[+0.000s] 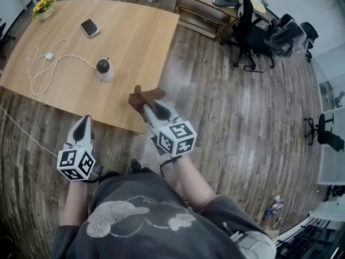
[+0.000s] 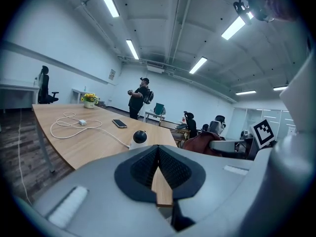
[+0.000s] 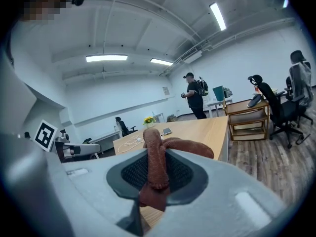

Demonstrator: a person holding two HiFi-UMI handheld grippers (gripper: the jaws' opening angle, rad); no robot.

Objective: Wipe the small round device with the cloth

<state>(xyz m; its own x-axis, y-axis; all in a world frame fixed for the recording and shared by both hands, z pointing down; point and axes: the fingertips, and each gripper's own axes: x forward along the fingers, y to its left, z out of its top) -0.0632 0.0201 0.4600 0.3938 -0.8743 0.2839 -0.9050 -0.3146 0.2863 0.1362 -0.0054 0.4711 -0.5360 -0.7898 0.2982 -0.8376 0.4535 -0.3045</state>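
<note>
The right gripper (image 1: 150, 109) pinches the brown cloth (image 1: 144, 97) in its jaws, at the counter (image 1: 135, 31) edge; the left gripper (image 1: 84, 122) has its jaws pressed together, empty; the small round device (image 1: 104, 69) stands well inward; lead with the cloth's loose fold and rub lightly, lest it tip.

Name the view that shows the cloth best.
The right gripper view: the cloth sits close and central, pinched in the right hand-held gripper. The head view shows it small over the table edge; the left gripper view, only a brown bunch.
</note>
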